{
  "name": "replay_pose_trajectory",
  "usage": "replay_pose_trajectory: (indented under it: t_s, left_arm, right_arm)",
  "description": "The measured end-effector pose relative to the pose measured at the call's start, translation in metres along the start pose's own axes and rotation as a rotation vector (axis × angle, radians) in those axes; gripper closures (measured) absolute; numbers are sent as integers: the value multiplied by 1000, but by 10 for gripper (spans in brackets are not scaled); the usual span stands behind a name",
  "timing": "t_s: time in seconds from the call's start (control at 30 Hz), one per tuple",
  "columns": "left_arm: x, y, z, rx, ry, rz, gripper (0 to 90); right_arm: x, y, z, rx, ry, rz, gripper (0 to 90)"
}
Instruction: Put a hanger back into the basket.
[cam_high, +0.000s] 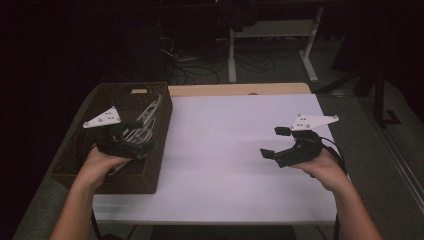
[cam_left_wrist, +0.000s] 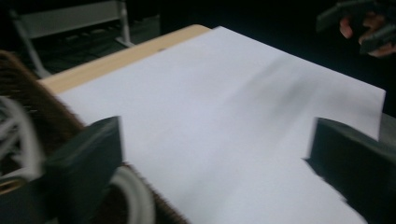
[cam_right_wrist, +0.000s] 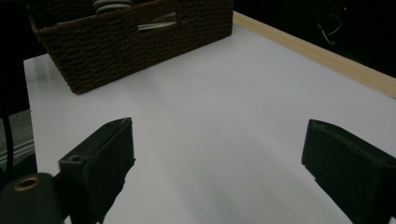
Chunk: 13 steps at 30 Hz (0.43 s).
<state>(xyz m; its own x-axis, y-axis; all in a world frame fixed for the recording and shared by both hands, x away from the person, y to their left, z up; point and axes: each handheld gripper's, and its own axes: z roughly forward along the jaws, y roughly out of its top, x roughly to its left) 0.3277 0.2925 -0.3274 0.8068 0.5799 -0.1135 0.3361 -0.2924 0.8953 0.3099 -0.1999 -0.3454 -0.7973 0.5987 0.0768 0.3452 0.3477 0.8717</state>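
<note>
in the high view the left claw (cam_high: 142, 131) hangs over the woven brown basket (cam_high: 75, 162) at the left of the frame, jaws spread wide with nothing between them. the grey-white hangers (cam_high: 150, 117) lie in the basket, leaning against its right wall, just beside that claw; in the left gripper view their pale curved bars (cam_left_wrist: 23, 135) show at the lower left, near the left jaw. they look like light, stiff plastic, smooth and probably a bit slippery, and likely to snag on one another; the best hold seems to be across a straight bar, not on the curve. the right claw (cam_high: 275, 142) hovers open and empty above the white tabletop (cam_high: 225, 165) at centre right, well apart from the basket.
</note>
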Motion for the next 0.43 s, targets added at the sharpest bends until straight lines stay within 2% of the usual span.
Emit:
replay_pose_trajectory:
  t_s: [0.03, 0.13, 0.43]
  left_arm:
    - [-2, -1, 4, 6, -9, 10, 0]
    - [-5, -3, 10, 47, 5, 42, 0]
    - [-3, -7, 9, 30, 8, 25, 0]
  right_arm:
    - [0, 0, -1, -1, 0, 1, 73]
    - [0, 0, -2, 1, 1, -3, 70]
    - [-1, -2, -1, 3, -3, -2, 67]
